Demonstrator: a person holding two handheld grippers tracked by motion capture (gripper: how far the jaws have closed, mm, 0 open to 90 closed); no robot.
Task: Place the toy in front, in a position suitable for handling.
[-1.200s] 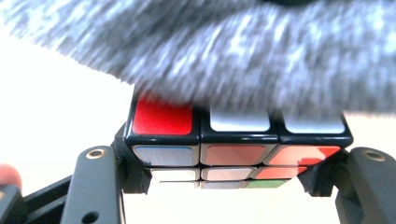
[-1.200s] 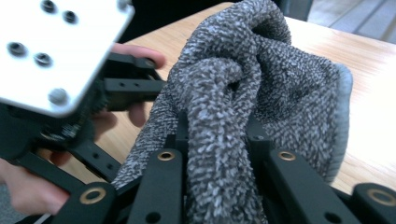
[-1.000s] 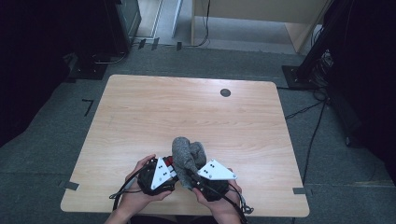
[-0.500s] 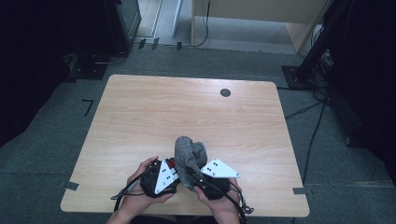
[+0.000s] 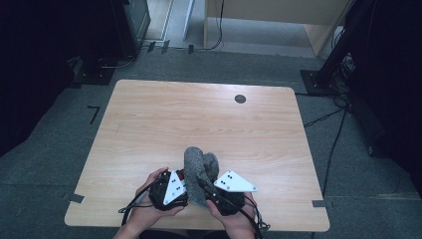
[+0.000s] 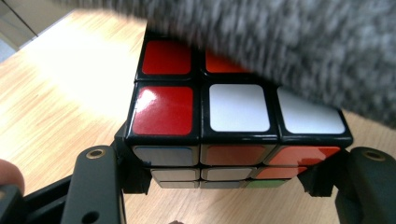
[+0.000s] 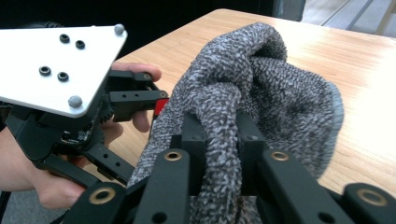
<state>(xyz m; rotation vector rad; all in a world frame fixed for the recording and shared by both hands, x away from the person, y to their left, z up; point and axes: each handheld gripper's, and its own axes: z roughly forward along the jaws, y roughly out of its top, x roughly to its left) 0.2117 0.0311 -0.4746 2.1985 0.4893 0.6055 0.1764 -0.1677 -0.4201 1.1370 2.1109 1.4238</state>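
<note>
A light wooden table (image 5: 149, 129) bears a small dark round disc (image 5: 240, 98).

Light wood table (image 5: 164, 124) with rounded corners stands on grey carpet (image 5: 59, 149); round dark grommet (image 5: 240, 98) sits near far edge, right of middle; tape strips (image 5: 76, 197) stick out on carpet at near corners; dark tape mark (image 5: 93, 112) lies off left side; black cables (image 5: 328, 144) trail along right; pale wooden cabinet (image 5: 278, 15) beyond table; dark stand base (image 5: 107, 64) at far left.

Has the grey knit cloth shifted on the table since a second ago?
No. The grey knit cloth sits at the same spot relative to the table's near edge, between both grippers.
</note>
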